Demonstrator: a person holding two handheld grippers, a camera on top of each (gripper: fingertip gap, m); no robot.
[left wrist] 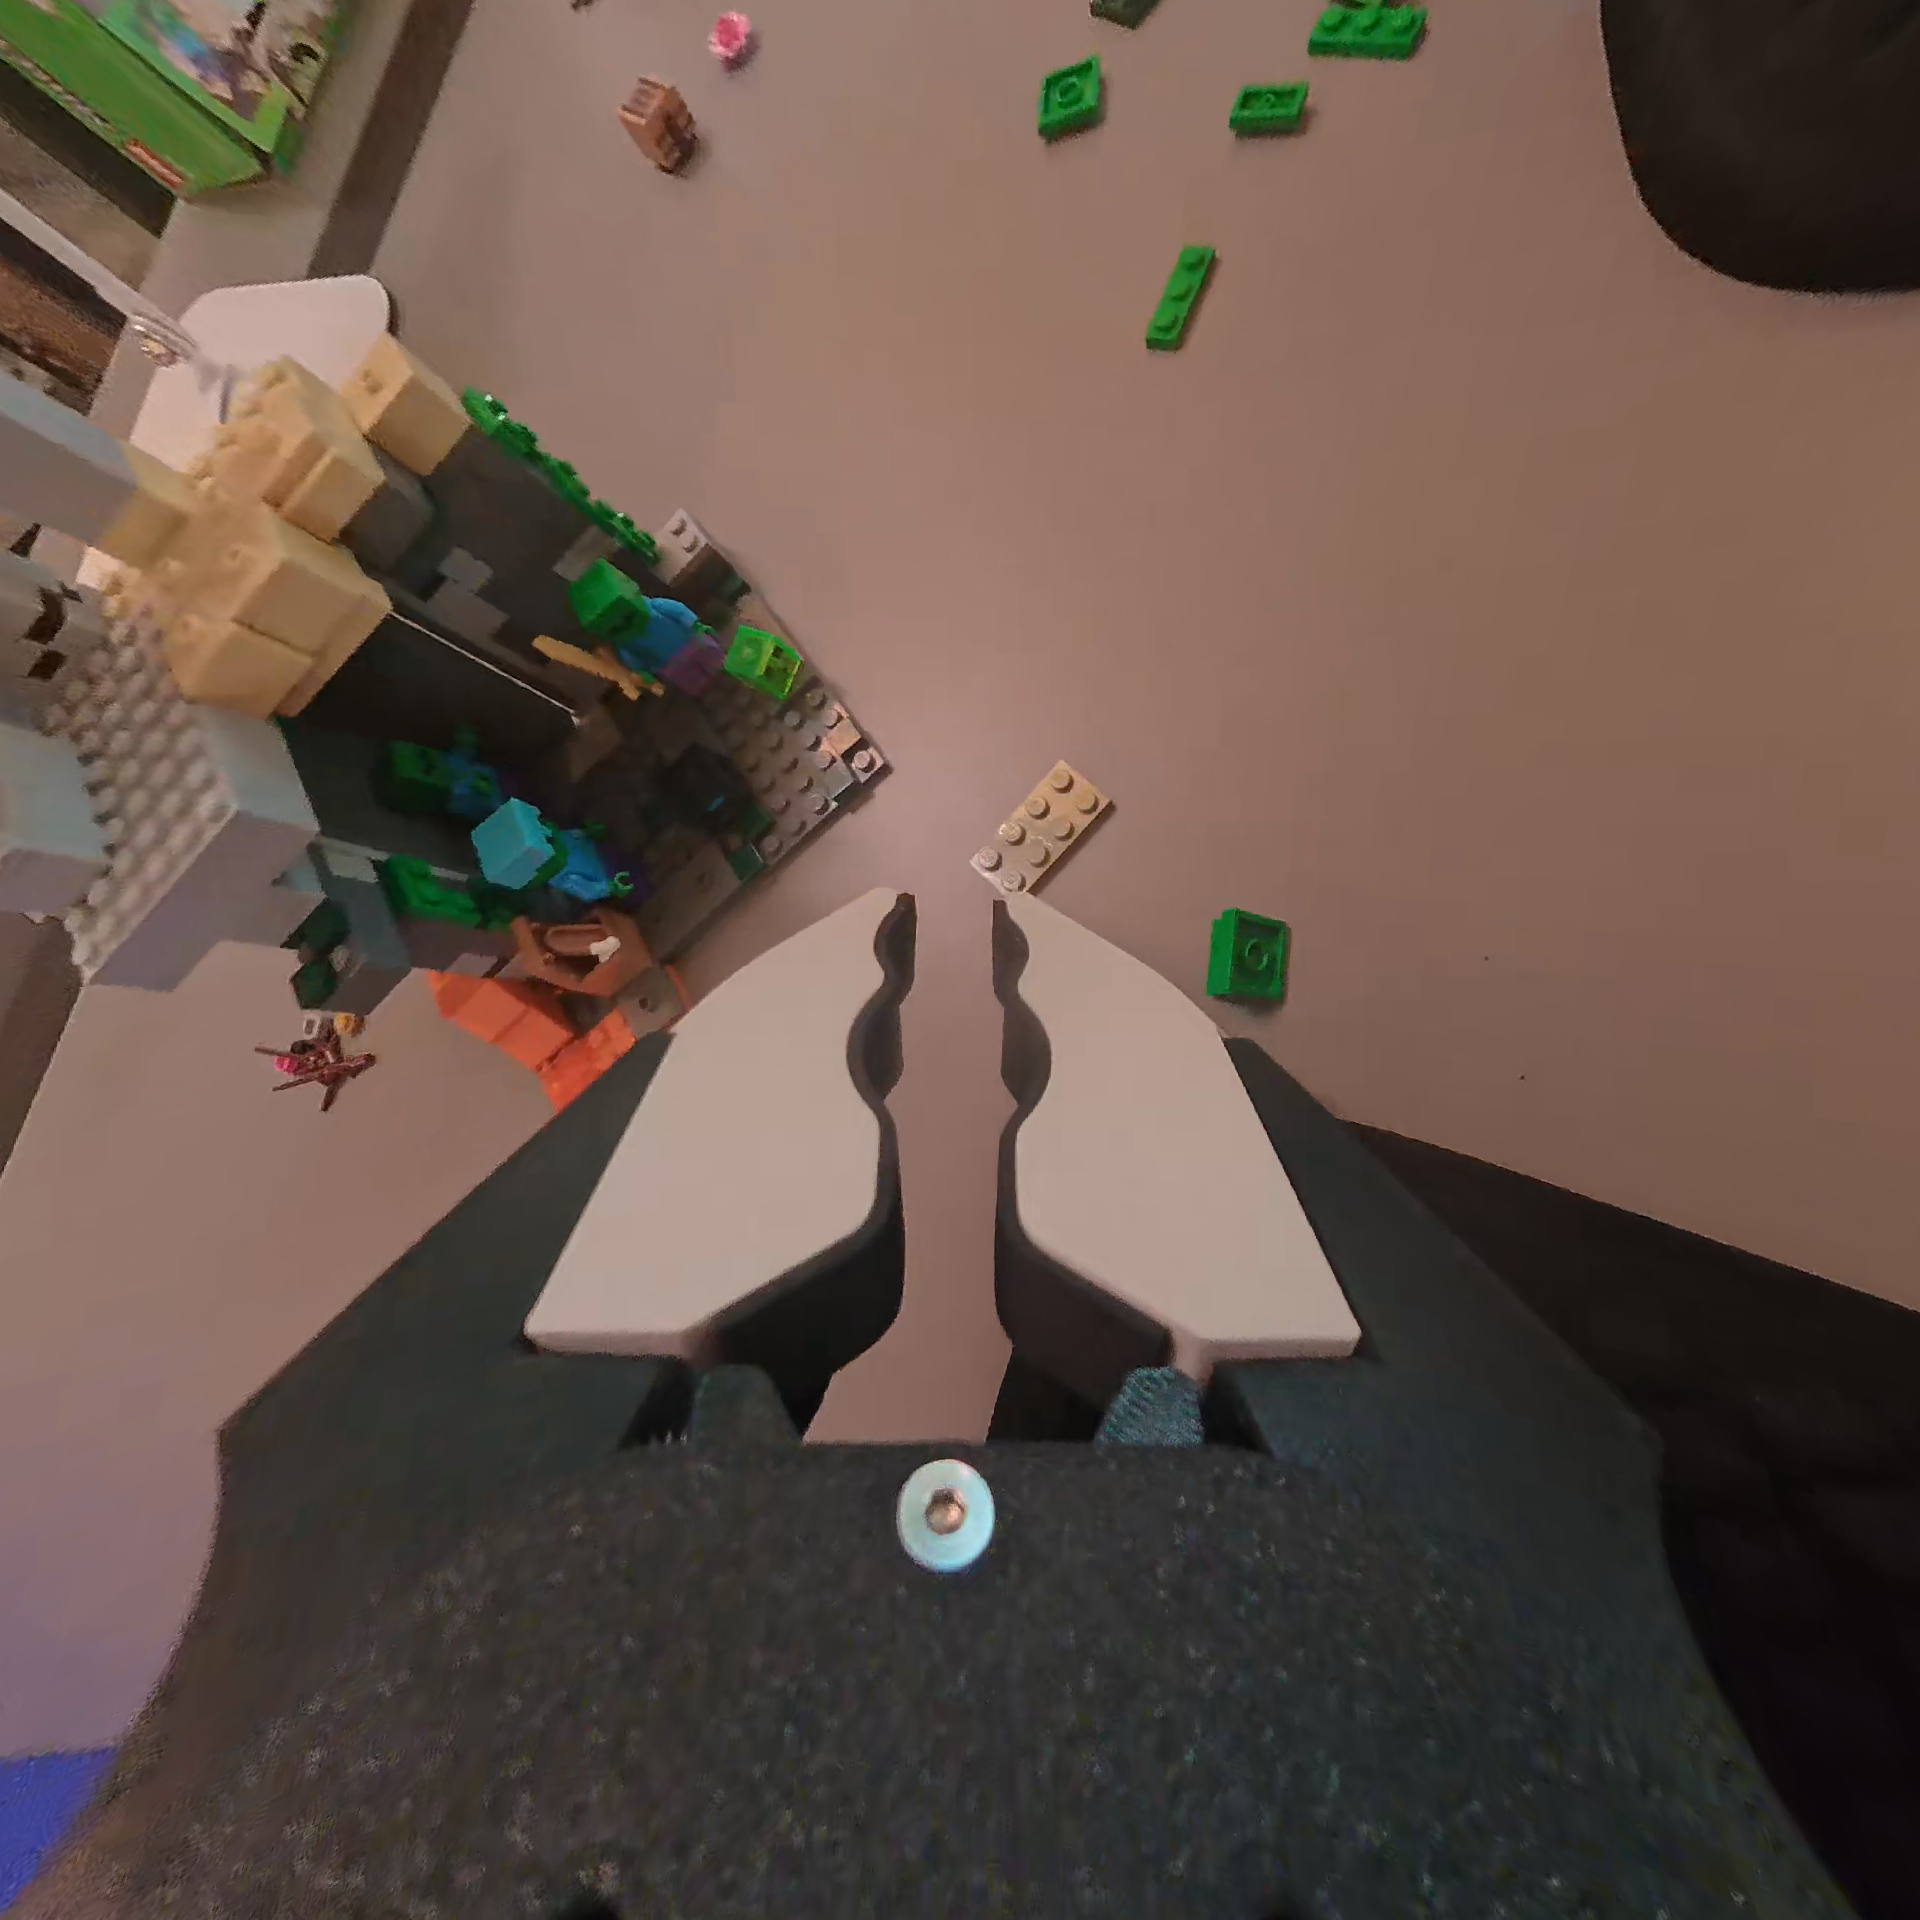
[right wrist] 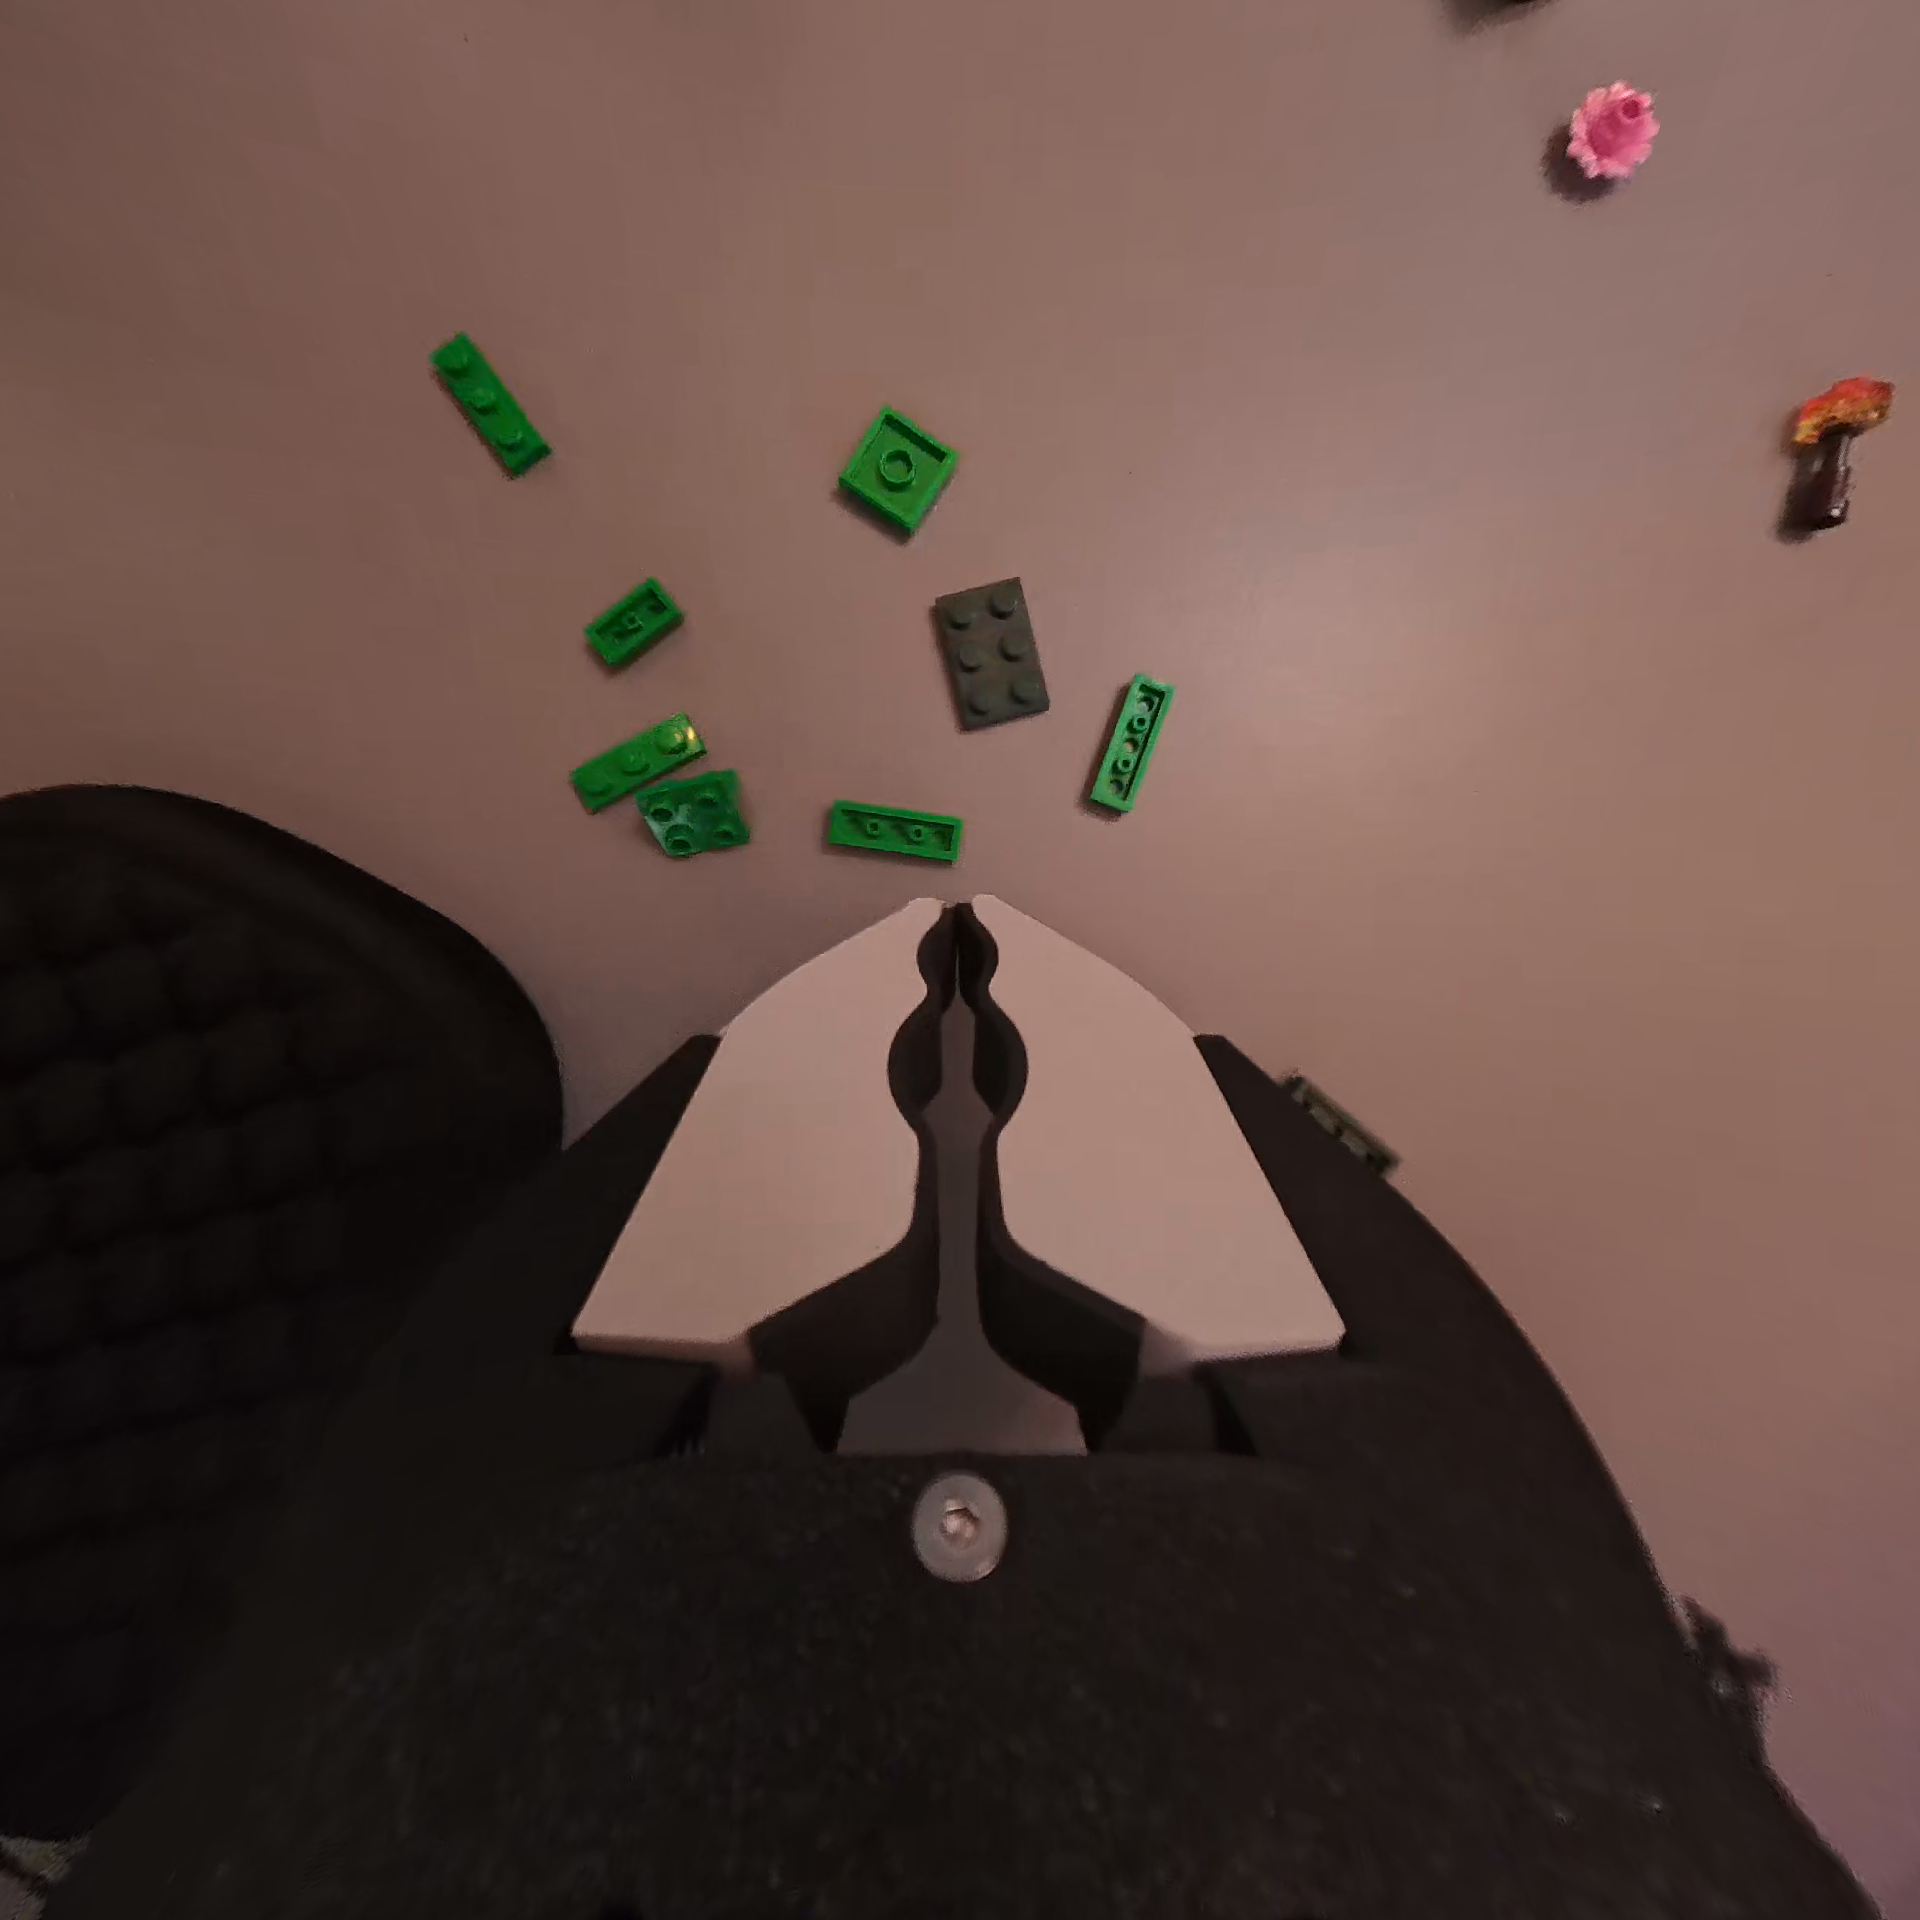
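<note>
My left gripper [left wrist: 954,906] hovers over the table with its jaws a little apart and nothing between them. A tan and grey studded plate [left wrist: 1044,828] lies just ahead of its right fingertip, and a green square plate [left wrist: 1249,954] lies to the right. A brick model [left wrist: 468,707] with small figures stands to the left. My right gripper [right wrist: 957,909] is shut, tips touching, with nothing visible between them. A green plate lying upside down [right wrist: 895,831] is just ahead of it, with a dark grey plate [right wrist: 990,651] and more green plates [right wrist: 1131,744] beyond.
A green box [left wrist: 156,94] stands at the far left. A pink flower piece [right wrist: 1612,130] and a mushroom-like piece [right wrist: 1834,447] lie at the right. A black padded object [right wrist: 208,1091] sits left of my right gripper. A brown piece [left wrist: 658,123] lies farther off. Tip to tip, the grippers are about 30 cm apart. To reach the dark grey plate [right wrist: 990,651] in a straight line is about 5 cm for my right fingers, about 25 cm for my left.
</note>
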